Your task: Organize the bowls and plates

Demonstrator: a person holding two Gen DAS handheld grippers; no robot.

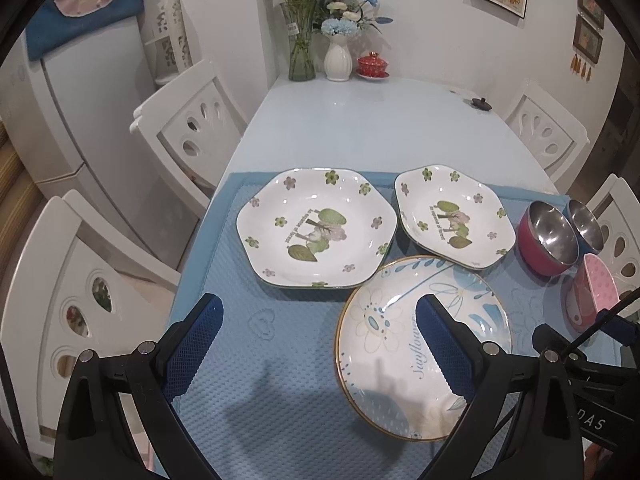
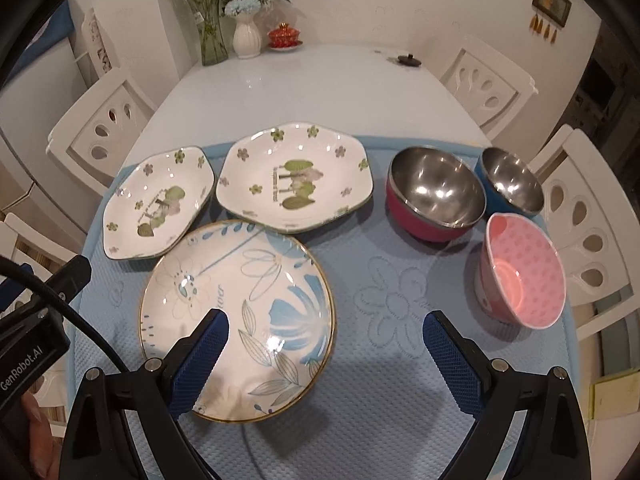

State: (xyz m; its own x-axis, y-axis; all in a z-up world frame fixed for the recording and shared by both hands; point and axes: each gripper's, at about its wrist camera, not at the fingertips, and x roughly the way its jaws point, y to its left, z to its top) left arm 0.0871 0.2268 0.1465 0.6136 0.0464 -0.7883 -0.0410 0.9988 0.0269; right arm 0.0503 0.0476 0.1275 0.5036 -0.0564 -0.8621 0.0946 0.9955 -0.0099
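Fingers (image 1: pixel 204 332) of the left gripper (image 1: pixel 318 344) are spread wide and hold nothing; the right gripper (image 2: pixel 326 354) is likewise released and empty. Both hover above the blue mat (image 2: pixel 400 380) on the bench (image 2: pixel 320 80).

Ahead of the left fingers lies the large hexagonal plate (image 1: pixel 316 226), white with green flowers and a tree motif. Beside it, ahead of the right fingers, lies a second hexagonal plate (image 2: pixel 294 180) of the same pattern. The round sunflower plate (image 2: pixel 236 320), gold-rimmed with blue leaves, sits partly under the right gripper's left finger, its far edge close to or overlapping both hexagonal plates.

Ahead and to the right of the right fingers stand the red steel-lined bowl (image 2: pixel 434 196), the pink dotted bowl (image 2: pixel 520 268), tilted, and the blue steel-lined bowl (image 2: pixel 510 182).

Handling judgement: the plates are probably glazed ceramic, stiff, slippery and fragile; grip each at its raised rim. The bowls likely weigh less; pinch across one wall.
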